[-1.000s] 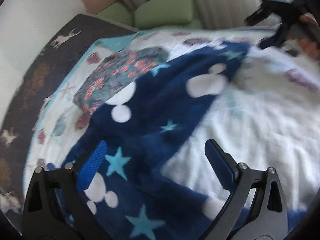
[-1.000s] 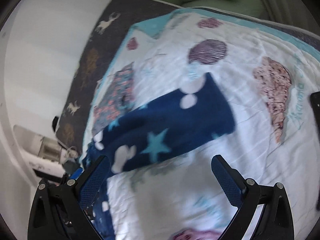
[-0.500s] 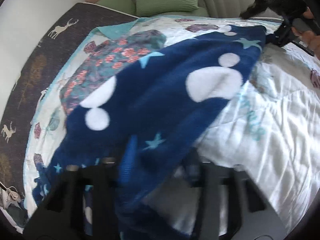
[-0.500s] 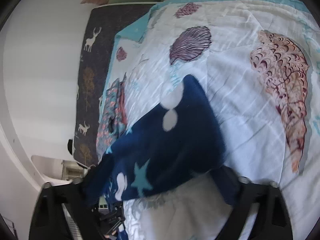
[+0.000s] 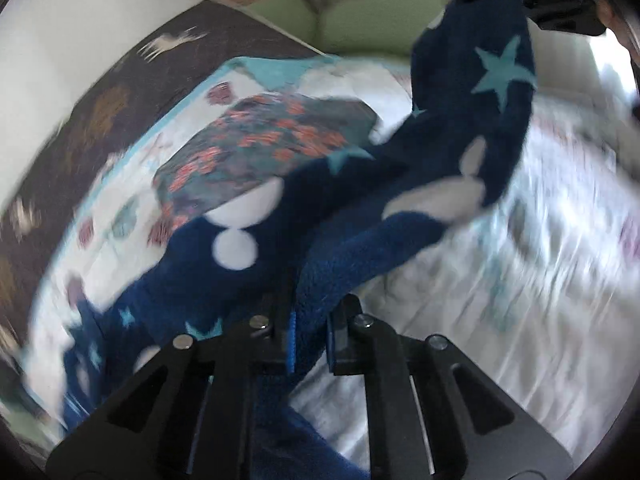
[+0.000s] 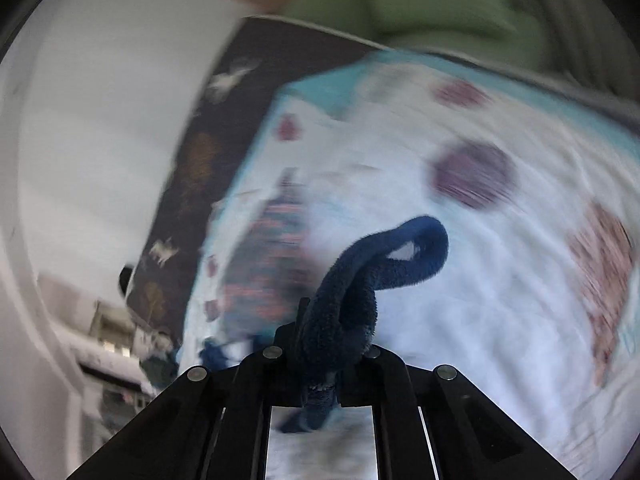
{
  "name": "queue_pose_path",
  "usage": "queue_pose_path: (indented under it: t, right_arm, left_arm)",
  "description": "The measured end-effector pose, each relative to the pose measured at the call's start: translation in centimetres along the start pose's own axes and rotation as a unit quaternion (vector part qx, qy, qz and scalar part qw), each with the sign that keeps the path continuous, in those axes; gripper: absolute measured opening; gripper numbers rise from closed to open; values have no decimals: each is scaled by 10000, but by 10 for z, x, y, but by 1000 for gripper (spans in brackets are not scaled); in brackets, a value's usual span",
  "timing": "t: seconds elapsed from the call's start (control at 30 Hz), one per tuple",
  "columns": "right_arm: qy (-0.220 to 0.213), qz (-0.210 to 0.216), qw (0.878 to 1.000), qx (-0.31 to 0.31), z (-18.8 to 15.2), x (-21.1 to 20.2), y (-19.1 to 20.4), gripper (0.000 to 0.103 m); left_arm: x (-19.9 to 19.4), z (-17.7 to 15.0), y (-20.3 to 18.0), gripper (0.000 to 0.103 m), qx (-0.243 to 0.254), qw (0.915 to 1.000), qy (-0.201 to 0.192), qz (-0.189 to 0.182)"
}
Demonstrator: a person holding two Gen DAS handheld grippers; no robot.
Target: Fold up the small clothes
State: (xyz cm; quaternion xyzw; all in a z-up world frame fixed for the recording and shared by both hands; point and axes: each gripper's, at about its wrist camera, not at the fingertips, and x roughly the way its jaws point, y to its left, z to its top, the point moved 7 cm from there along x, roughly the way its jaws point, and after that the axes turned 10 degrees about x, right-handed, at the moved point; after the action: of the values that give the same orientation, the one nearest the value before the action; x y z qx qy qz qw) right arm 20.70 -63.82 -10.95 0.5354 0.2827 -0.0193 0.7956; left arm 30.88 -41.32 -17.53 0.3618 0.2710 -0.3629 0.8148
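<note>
A navy fleece garment (image 5: 400,168) with teal stars and white shapes hangs stretched above the bed. My left gripper (image 5: 310,320) has its jaws closing tight on the garment's near edge, with the fleece pinched between the pads. My right gripper (image 6: 332,344) is likewise closing on the far end, and a loop of fleece (image 6: 400,256) bulges out past its fingers. In the left wrist view the right gripper (image 5: 560,0) holds that end raised at the top right. Both views are blurred by motion.
A folded floral garment (image 5: 260,148) lies on the white shell-print bedspread (image 5: 540,280), left of the fleece, and shows as floral cloth (image 6: 268,264) in the right wrist view. Green pillows (image 5: 380,16) line the far end. A dark deer-print blanket (image 5: 120,92) borders the left side.
Both grippers went from wide open to clamped on the fleece. The right one lifted its end high, pulling the garment up off the bedspread.
</note>
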Motion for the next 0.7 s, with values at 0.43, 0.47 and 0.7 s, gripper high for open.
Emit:
queue_pose_path:
  t: [0.43,0.47,0.7]
  right_arm:
    - [1016,827,9560,-2625,-124,67,305,7]
    - [1088,849,9516,-2746,-137,72,318,7]
    - [1723,745,9283,-3209,-228,128,360,7]
  left_arm:
    - [-29,-51,82,12,-4607,8784,-703,-1058]
    - [-31,-56,85,12,-4731,8717,-713,-1058]
    - [-40,-101,105,12,-5826,7999,-862,-1152]
